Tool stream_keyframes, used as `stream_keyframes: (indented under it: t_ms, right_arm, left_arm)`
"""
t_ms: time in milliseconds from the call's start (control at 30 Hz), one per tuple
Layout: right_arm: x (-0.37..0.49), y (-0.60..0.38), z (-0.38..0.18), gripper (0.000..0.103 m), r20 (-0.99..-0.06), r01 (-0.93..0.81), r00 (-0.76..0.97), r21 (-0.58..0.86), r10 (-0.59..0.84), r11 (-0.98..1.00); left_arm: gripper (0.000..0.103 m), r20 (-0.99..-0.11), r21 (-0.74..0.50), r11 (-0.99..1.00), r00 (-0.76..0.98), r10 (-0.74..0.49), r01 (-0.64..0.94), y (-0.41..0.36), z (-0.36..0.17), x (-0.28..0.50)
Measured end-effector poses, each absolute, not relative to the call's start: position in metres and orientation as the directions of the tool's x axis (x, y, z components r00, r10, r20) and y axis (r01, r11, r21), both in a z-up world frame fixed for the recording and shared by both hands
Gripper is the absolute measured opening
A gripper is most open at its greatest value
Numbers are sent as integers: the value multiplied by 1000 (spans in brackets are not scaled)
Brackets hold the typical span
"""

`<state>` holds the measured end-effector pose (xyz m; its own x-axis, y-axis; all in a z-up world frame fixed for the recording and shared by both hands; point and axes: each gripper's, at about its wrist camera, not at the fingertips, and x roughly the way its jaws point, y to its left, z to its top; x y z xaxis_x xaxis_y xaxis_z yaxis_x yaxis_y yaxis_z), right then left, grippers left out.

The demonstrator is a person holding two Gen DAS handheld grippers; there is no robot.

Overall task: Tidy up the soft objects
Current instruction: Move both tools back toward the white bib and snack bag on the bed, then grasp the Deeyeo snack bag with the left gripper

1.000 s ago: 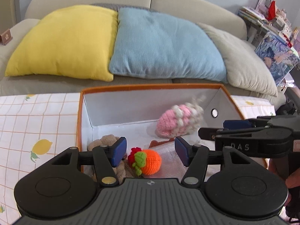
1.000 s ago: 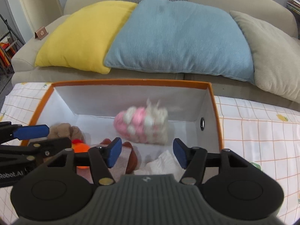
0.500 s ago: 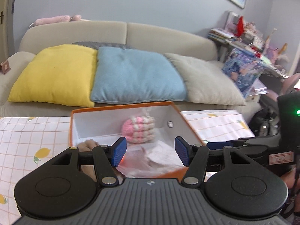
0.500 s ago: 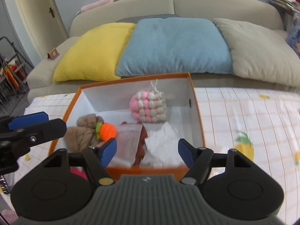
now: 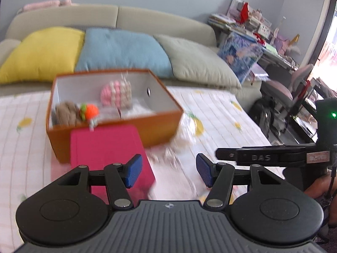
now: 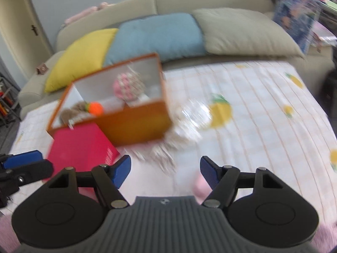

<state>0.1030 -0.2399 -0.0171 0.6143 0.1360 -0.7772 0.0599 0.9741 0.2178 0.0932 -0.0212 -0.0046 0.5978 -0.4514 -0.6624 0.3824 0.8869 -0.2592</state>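
Note:
An orange box (image 5: 147,126) (image 6: 134,124) stands on the checked cloth. Inside lie a pink and white knitted ball (image 5: 117,92) (image 6: 128,86), an orange knitted fruit (image 5: 91,110) (image 6: 95,108) and a brown plush (image 5: 66,112) (image 6: 72,112). A blurred clear plastic wrapper (image 5: 179,145) (image 6: 189,118) lies to the right of the box. My left gripper (image 5: 168,172) is open and empty, pulled back from the box. My right gripper (image 6: 165,171) is open and empty, over the cloth. A pink soft thing (image 6: 200,186) shows by its right finger.
A magenta box (image 5: 109,154) (image 6: 82,145) leans against the front of the orange box. A sofa with yellow (image 5: 42,50), blue (image 5: 124,50) and grey cushions (image 5: 198,59) lies behind. A cluttered desk and chair (image 5: 294,84) stand at the right.
Both grippers have pulled back and up from the box, staying open. The pink and white ball now rests inside the box. The magenta box and wrapper have come into view.

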Motion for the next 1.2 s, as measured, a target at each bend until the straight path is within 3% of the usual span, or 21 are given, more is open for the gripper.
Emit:
stream_keyframes:
  t_ms: [200,467,667,867,1200]
  right_arm:
    - [59,-254,-41,72,-819,104,571,139,55,985]
    - [29,-253,-69,72,-862,134,505,136,51,982]
    - [30,-262,-67,71,-856,174,515,143,34,974]
    - [34,-270,-77,62,-874,197,482,181,65,964]
    - [40,-280,-89,62,-874,237,474,242,106,941]
  left_arm:
    - [69,-716,-256,889,544,-438,379,-20,-33,70]
    - [69,-769,-282,880,459,-445,382,-33,-61,59]
    - [72,-770,-134,786,436,-466,603,-76,-75,52]
    - [77,-788,-1,693,427,-445,721,-113,-98,59]
    - [79,-843,6,565,308,-440,825,-144,-120,88]
